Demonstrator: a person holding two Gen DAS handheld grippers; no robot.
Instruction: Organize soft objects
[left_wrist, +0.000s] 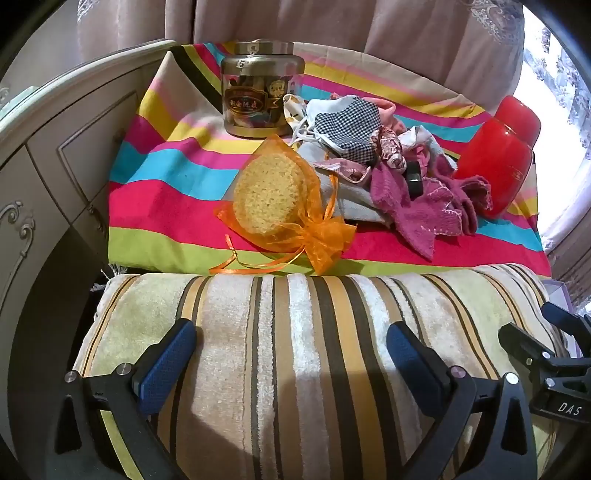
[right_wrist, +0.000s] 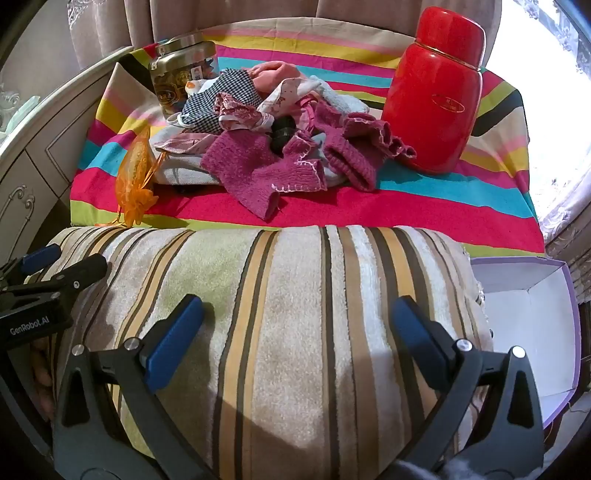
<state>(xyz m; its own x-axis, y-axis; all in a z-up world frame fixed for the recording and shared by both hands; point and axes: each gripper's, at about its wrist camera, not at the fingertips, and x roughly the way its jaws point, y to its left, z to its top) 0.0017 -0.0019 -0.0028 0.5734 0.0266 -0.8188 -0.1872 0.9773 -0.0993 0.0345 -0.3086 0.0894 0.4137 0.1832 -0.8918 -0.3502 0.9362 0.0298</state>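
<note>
A striped plush cushion (left_wrist: 295, 350) lies in front, before a table under a bright striped cloth (left_wrist: 177, 206). On the cloth sits a pile of soft items: a magenta knitted piece (right_wrist: 266, 173), a checked fabric piece (right_wrist: 225, 99) and pale cloths. An orange mesh pouch (left_wrist: 273, 199) holding a yellow sponge lies at the pile's left; it also shows in the right wrist view (right_wrist: 136, 184). My left gripper (left_wrist: 291, 350) is open over the cushion. My right gripper (right_wrist: 295, 332) is open over the cushion too, and its side shows in the left wrist view (left_wrist: 546, 354).
A glass jar with a gold lid (left_wrist: 262, 92) stands at the back left. A red flask (right_wrist: 439, 92) stands at the right. A white open box with a purple edge (right_wrist: 528, 325) sits right of the cushion. A cream cabinet (left_wrist: 55, 166) stands left, curtains behind.
</note>
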